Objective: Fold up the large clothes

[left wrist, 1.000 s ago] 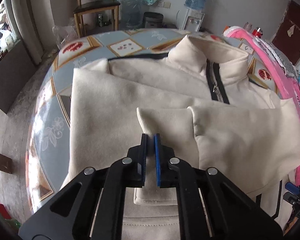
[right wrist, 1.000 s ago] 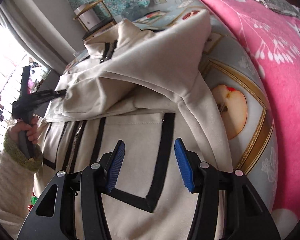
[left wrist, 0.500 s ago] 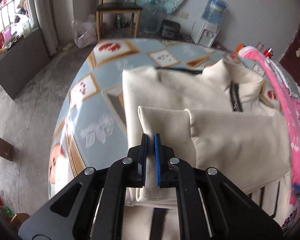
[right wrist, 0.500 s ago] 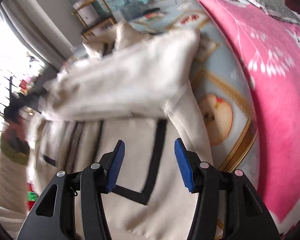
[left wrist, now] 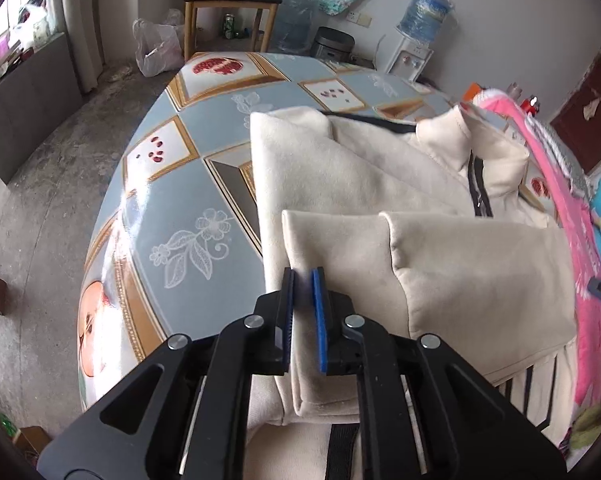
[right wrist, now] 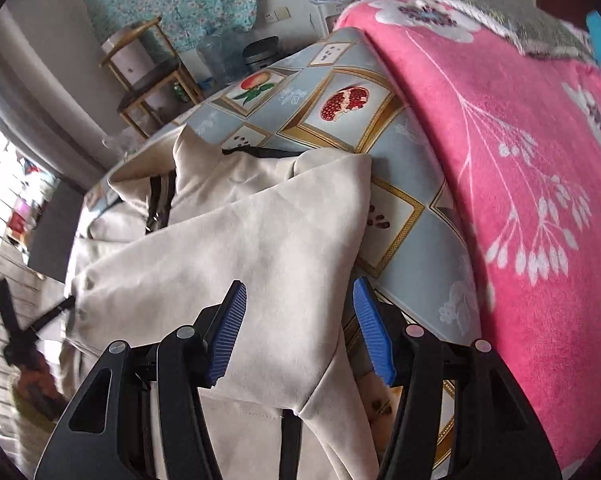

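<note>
A cream zip jacket with black trim point(left wrist: 360, 184) lies on a table with a blue fruit-print cloth point(left wrist: 172, 208). One sleeve is folded across its front. My left gripper point(left wrist: 302, 316) is shut on the sleeve cuff point(left wrist: 300, 248) and holds it over the jacket's left edge. In the right wrist view the jacket point(right wrist: 236, 248) shows with the folded sleeve across it. My right gripper point(right wrist: 300, 332) is open, its jaws wide apart just above the sleeve near the jacket's right side. The left gripper point(right wrist: 66, 302) also shows there at the far left, pinching the cuff.
A pink flowered blanket point(right wrist: 520, 160) covers the table's right side. A wooden chair point(left wrist: 230, 0), a plastic bag point(left wrist: 156, 48) and a water dispenser point(left wrist: 416, 40) stand beyond the table. The bare floor point(left wrist: 32, 184) lies to the left.
My left gripper has pulled the cuff leftward across the jacket, drawing the sleeve over its front. My right gripper has shifted toward the jacket's right edge and stays open.
</note>
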`<action>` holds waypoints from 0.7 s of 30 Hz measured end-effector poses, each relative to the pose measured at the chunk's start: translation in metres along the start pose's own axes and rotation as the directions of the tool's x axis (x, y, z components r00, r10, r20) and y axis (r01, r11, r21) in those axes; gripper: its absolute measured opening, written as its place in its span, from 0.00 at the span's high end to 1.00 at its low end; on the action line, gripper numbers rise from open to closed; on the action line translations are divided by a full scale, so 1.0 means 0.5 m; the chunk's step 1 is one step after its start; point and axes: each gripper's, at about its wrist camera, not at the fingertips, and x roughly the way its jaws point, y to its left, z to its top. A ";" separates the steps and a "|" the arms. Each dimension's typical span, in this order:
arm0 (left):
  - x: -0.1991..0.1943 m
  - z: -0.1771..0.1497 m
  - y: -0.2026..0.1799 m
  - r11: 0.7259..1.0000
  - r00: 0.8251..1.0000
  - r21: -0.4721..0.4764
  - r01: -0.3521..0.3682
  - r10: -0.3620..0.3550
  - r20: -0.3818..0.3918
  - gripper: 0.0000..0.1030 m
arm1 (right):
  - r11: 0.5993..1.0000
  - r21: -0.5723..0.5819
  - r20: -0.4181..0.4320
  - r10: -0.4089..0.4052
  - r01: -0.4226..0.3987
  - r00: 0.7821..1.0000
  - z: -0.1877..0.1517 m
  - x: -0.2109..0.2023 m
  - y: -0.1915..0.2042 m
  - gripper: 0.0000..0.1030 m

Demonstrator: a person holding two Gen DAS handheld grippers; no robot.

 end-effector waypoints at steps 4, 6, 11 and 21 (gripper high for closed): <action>-0.066 0.010 0.018 0.999 0.994 -0.040 -0.003 0.008 0.113 0.90 | 0.987 -0.157 0.062 -0.027 0.036 0.998 -0.035 -0.020 0.065 0.47; -0.087 0.008 0.007 1.000 0.992 -0.015 0.028 -0.026 0.127 0.90 | 0.973 -0.227 0.071 -0.031 0.046 0.997 -0.053 -0.017 0.098 0.47; -0.062 -0.032 -0.072 0.986 0.993 0.119 0.115 -0.114 -0.009 0.89 | 0.933 -0.359 0.042 -0.021 0.034 0.999 -0.098 0.021 0.160 0.50; -0.054 -0.068 -0.027 0.997 0.999 0.068 0.033 -0.031 -0.021 0.80 | 0.973 -0.227 -0.046 -0.058 0.046 0.997 -0.123 0.048 0.089 0.51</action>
